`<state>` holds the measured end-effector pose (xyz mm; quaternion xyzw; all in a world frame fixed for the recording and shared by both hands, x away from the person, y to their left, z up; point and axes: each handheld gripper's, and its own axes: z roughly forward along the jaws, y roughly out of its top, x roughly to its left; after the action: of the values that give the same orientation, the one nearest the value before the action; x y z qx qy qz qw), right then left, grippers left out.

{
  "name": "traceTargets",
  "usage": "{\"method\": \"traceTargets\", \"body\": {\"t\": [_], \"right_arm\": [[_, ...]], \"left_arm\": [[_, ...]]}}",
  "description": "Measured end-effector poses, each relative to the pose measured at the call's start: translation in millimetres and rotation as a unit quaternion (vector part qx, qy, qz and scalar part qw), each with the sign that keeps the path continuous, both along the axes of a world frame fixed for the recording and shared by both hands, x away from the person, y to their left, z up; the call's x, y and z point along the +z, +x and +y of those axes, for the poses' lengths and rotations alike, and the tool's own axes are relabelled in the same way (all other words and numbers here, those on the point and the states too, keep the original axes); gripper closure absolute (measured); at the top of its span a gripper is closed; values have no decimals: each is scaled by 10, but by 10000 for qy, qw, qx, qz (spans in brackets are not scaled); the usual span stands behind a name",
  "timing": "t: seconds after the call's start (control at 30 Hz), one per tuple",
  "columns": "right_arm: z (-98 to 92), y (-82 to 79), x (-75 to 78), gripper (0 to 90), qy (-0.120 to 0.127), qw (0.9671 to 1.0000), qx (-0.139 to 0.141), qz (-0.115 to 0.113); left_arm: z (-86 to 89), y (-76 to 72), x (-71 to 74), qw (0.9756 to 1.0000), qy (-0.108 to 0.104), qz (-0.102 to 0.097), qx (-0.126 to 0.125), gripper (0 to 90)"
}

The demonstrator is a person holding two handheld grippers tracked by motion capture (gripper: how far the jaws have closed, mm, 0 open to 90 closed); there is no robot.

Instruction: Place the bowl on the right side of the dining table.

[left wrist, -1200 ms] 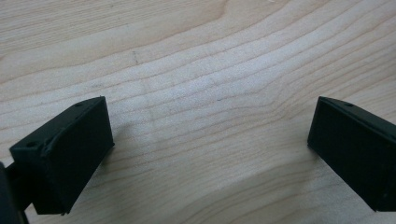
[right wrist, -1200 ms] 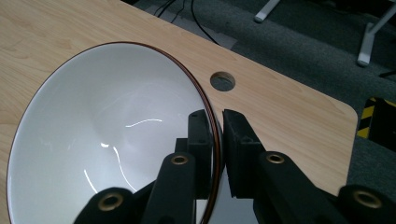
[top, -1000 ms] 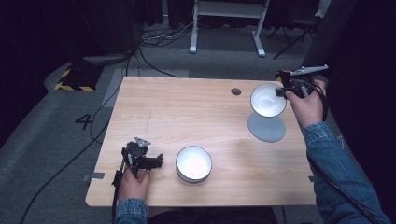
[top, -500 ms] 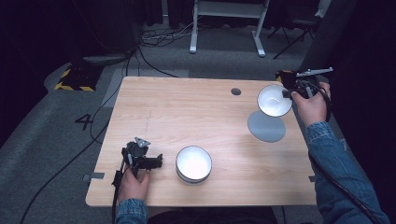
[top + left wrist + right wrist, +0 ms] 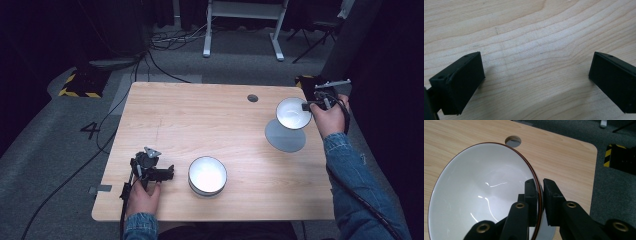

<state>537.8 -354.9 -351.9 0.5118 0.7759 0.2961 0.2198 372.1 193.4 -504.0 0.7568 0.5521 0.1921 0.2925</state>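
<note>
The right gripper (image 5: 539,195) pinches only the thin rim of the tilted white glazed bowl with a dark edge (image 5: 293,113), held above the light wooden desk (image 5: 200,125) at the frame's right, so it could slip and drop.

Surface (image 5: 210,115) evenly lit from overhead; surroundings beyond it near black. Lifted bowl (image 5: 481,195) shows glare streaks, casting a round shadow (image 5: 285,135) beneath itself.

The white bowl (image 5: 481,195) runs off the right gripper view's bottom edge.
</note>
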Motion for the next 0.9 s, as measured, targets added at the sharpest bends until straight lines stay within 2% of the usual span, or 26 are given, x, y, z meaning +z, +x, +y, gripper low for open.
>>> {"method": "traceTargets", "body": {"t": [0.23,0.4,0.63,0.77,0.9], "right_arm": [[-60,58,-194,820,23,9998,-108,138],[-98,86,-341,820,338,9986,-214,360],[-129,129,-506,820,390,9970,-356,567],[-148,138,-586,820,584,9947,-454,715],[-150,147,-632,819,555,9944,-494,754]], "left_arm": [[0,0,0,10000,2,0,1,2],[0,0,0,10000,2,0,2,2],[0,0,0,10000,2,1,2,2],[0,0,1,10000,4,4,2,2],[0,0,0,10000,3,1,2,2]]}}
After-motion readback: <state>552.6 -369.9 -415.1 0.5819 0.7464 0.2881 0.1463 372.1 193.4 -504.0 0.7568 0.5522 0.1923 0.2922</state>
